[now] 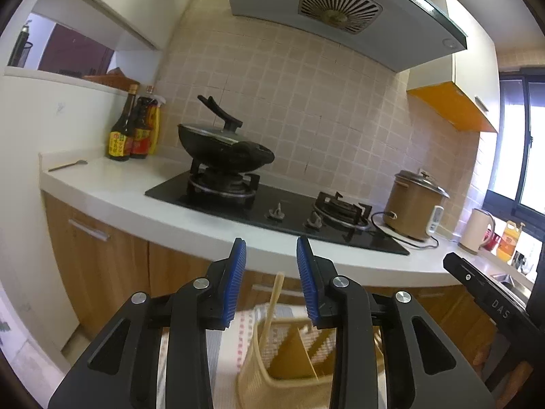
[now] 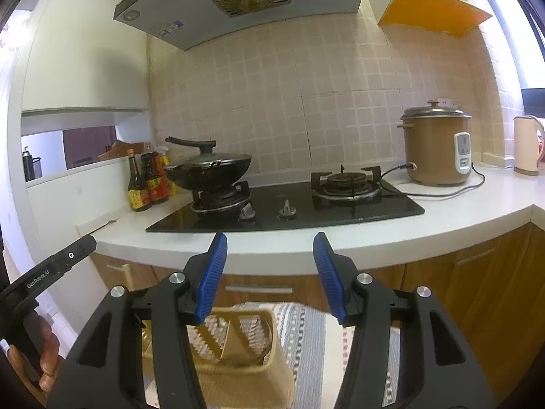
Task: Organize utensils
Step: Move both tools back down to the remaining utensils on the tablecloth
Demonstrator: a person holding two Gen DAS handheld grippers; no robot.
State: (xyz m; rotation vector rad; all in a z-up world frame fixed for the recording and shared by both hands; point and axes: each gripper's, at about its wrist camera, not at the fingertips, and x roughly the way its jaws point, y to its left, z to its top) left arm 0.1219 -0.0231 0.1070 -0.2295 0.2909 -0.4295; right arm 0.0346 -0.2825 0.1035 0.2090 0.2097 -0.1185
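Observation:
A beige slotted utensil holder [image 1: 289,368] with inner dividers stands on a patterned cloth below my grippers; it also shows in the right wrist view [image 2: 238,344]. A pale chopstick [image 1: 272,303] leans upright in its left part. My left gripper [image 1: 271,252] is open and empty, raised above the holder. My right gripper [image 2: 270,248] is open and empty, above and right of the holder. A metal spoon [image 1: 68,165] lies on the white counter at far left, beside the sauce bottles.
A gas hob [image 2: 286,208] carries a black lidded wok [image 2: 207,168]. Sauce bottles [image 1: 133,133] stand left, a brown rice cooker [image 2: 436,146] with cord and a kettle [image 2: 526,145] right. Wooden cabinets [image 1: 112,266] sit under the counter. The striped cloth [image 2: 306,334] spreads beneath the holder.

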